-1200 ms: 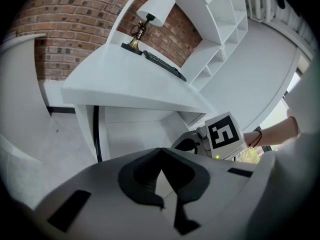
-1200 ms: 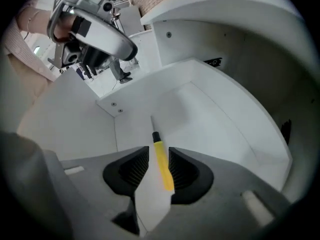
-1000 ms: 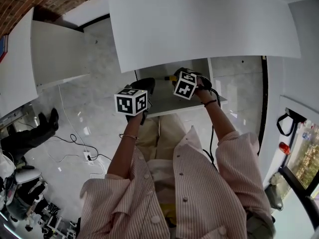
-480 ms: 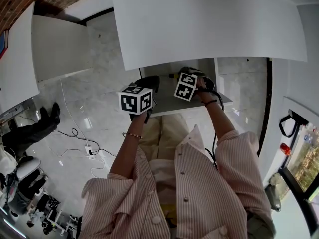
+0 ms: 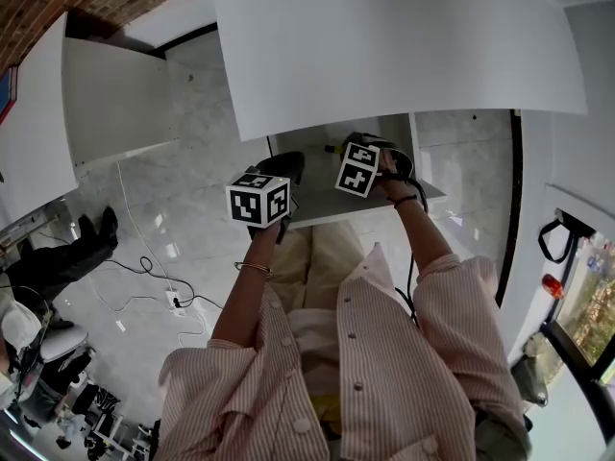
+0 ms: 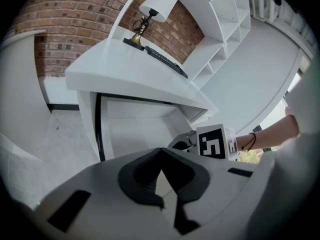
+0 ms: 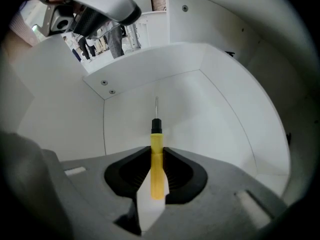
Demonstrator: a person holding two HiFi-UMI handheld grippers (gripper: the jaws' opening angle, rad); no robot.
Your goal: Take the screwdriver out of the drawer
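A screwdriver (image 7: pixel 157 174) with a yellow handle, black collar and thin metal shaft lies on the floor of the open white drawer (image 7: pixel 210 114). My right gripper (image 7: pixel 157 151) points steeply down into the drawer, and its jaws are closing with the yellow handle between them. In the head view this gripper (image 5: pixel 370 149) is over the drawer (image 5: pixel 322 205), under its marker cube. My left gripper (image 6: pixel 161 151) is shut on nothing and hangs at the drawer's front left corner (image 5: pixel 281 166).
The white desk top (image 5: pixel 404 46) overhangs the drawer's back. A lamp (image 6: pixel 157 4) and a keyboard (image 6: pixel 165 61) stand on it, against a brick wall. Cables (image 5: pixel 144 277) run across the marble floor at the left. A white cabinet (image 5: pixel 106 94) stands left of the desk.
Both grippers stay at the drawer. The right gripper has shifted only slightly over the screwdriver, and the left one has not moved.
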